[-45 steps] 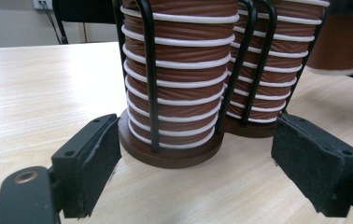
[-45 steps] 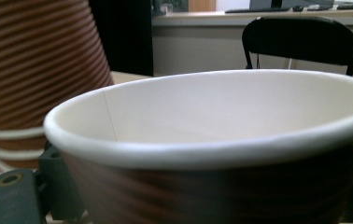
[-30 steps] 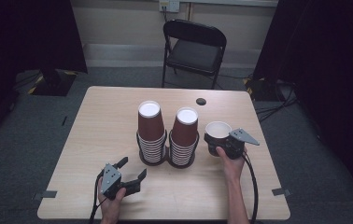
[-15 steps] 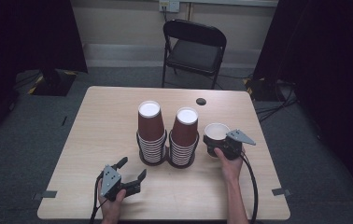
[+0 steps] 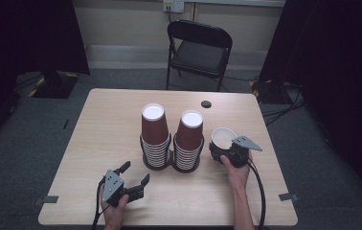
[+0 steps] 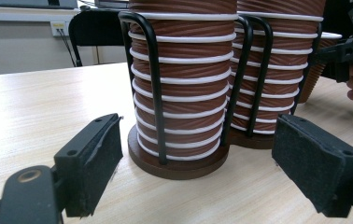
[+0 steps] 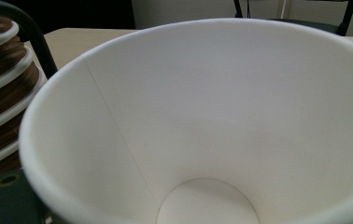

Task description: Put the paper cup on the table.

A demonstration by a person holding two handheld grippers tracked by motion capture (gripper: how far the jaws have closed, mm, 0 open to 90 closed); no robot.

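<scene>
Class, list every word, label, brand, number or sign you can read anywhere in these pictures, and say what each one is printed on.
No readable text in any view.
The brown ribbed cups in both stacks carry white rims, no print.
The single cup held in the right gripper is plain white inside.
The left gripper, the table and the folding chair show no lettering.
The wall outlet is too small to tell any marking.

Even overhead light on table [image 5: 121, 124], dark room edges, soft shadows, cup interior [image 7: 221, 116] close & slightly blurred
</scene>
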